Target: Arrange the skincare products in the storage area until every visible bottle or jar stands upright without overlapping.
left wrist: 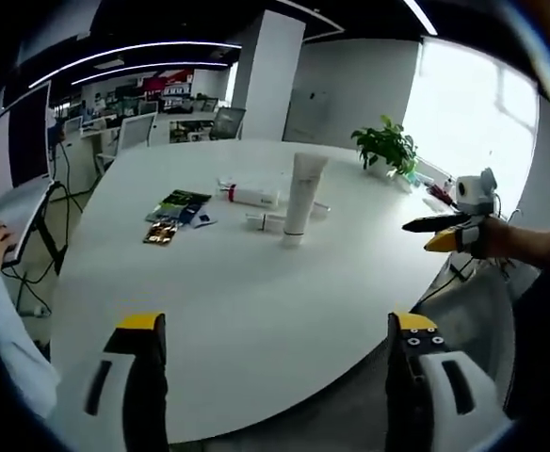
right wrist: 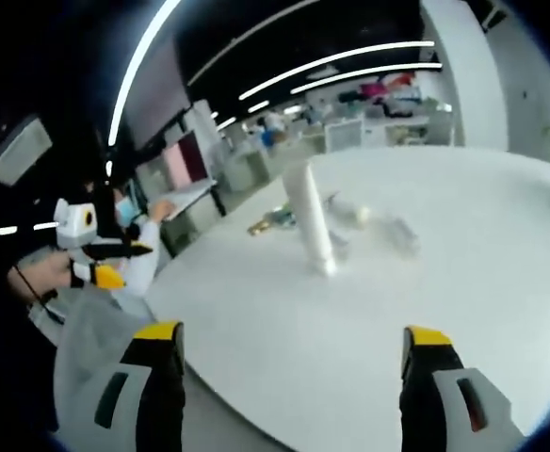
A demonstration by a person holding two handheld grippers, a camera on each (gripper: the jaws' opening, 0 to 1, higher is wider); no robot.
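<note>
In the left gripper view, the left gripper (left wrist: 273, 330) has its jaws spread wide with nothing between them, held over the near edge of a white round table (left wrist: 247, 311). A tall white tube (left wrist: 302, 196) stands upright on its cap near the table's middle. Behind it a white bottle (left wrist: 252, 196) with a red cap lies on its side, and two smaller tubes (left wrist: 267, 221) lie flat just beside the tall one. Dark sachets (left wrist: 175, 215) lie to the left. A potted plant (left wrist: 388, 148) stands at the far edge. The right gripper (left wrist: 437, 234) enters from the right, off the table, jaws nearly together and empty.

In the right gripper view, the right gripper (right wrist: 292, 347) shows its jaws wide apart and empty, above the table (right wrist: 350, 348). The tall tube (right wrist: 311, 219) stands upright, somewhat blurred, with lying items blurred behind it. The left gripper (right wrist: 115, 265) shows at the left, off the table; I cannot tell its opening here.
</note>
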